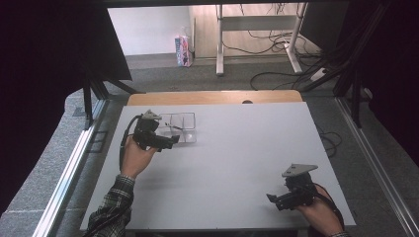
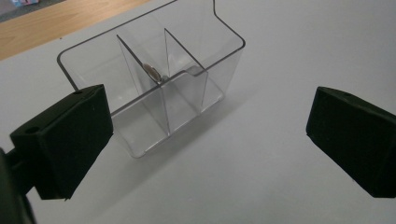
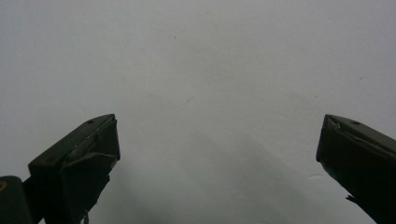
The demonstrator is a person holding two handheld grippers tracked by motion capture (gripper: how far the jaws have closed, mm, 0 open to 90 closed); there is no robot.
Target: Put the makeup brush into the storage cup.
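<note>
Clear divided organizer tray (image 2: 154, 88) sits at the far left of the white table (image 1: 232, 158), a small coin-like piece (image 2: 152, 72) leaning on a partition. I hold my left gripper (image 1: 165, 142) spread wide just beside it, lined up to grasp. My right gripper (image 1: 276, 200) idles released near the front edge. Beyond: grey carpet, trailing cables.

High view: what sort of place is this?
Probably a lab recording bench: a plain white table framed by black curtains, loose cables on the grey floor, and a clear plastic divided box near the left gripper.
</note>
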